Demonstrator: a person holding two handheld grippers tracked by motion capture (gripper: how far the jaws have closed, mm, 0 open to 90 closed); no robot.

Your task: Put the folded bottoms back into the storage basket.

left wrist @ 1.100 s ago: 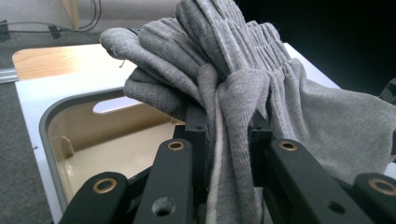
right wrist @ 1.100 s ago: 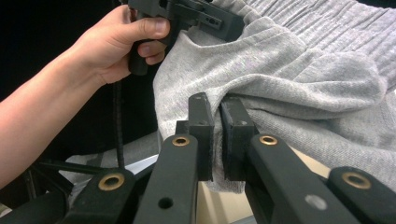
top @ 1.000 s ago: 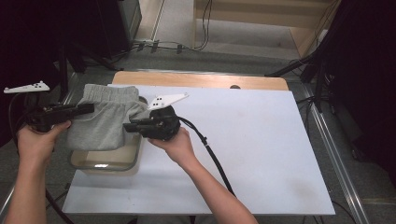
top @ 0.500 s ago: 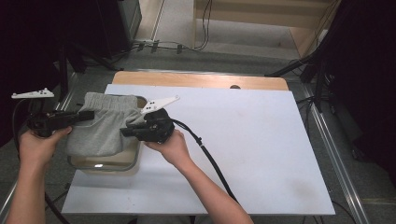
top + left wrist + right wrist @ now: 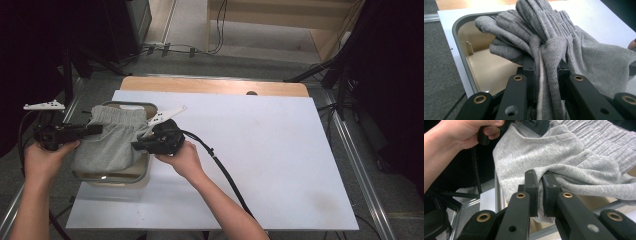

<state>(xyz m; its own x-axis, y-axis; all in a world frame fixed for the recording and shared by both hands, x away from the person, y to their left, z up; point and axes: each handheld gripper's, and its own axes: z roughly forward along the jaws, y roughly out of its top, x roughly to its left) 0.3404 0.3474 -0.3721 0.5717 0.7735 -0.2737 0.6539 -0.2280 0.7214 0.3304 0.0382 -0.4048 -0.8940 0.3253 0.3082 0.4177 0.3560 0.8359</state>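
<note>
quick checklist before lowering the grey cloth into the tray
1. Left gripper shut on the grey cloth: ok.
2. Right gripper shut on the cloth's edge: ok.
3. Cloth over the tray: ok.
4. Tray floor bare where it shows: ok; under the cloth: cannot tell.
5. Cloth inside the rim all round: not ok, it overhangs the left edge.
6. Cable away from the tray: ok.

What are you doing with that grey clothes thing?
A person holds a gripper in each hand. The left gripper and the right gripper are both clamped on a grey garment, one at each side. The garment is draped over a bin at the table's left edge.
</note>
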